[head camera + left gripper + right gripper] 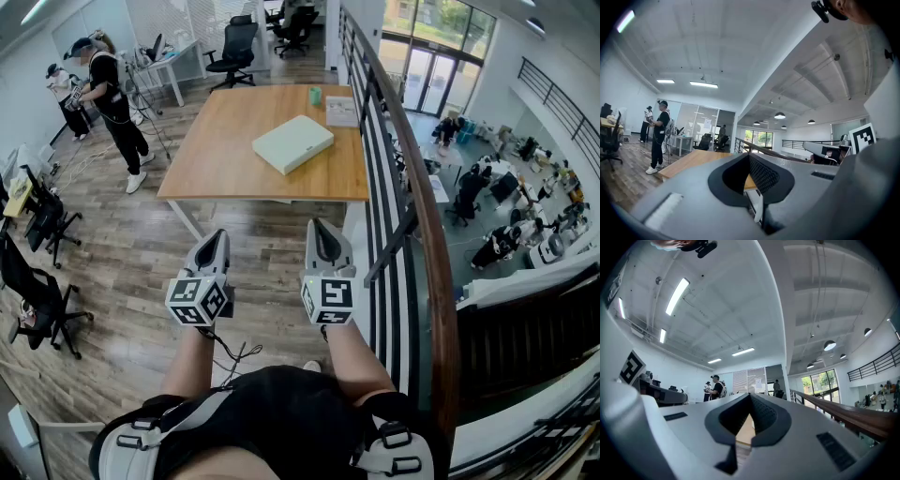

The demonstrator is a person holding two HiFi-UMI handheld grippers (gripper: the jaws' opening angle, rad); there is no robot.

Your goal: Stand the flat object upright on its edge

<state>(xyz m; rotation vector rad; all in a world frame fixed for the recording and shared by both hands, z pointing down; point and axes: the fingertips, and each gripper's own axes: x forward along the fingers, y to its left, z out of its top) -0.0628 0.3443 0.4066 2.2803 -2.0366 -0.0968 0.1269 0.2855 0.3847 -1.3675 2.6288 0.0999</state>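
A pale flat object (292, 142) lies flat near the middle of a wooden desk (225, 159). Well short of the desk, over the wood floor (122, 253), the left gripper (217, 236) and the right gripper (321, 228) are both closed and empty. Only the head view shows the object clearly. The gripper views tilt up toward ceiling lights (678, 296). A railing (412, 187) runs along the desk's right side.
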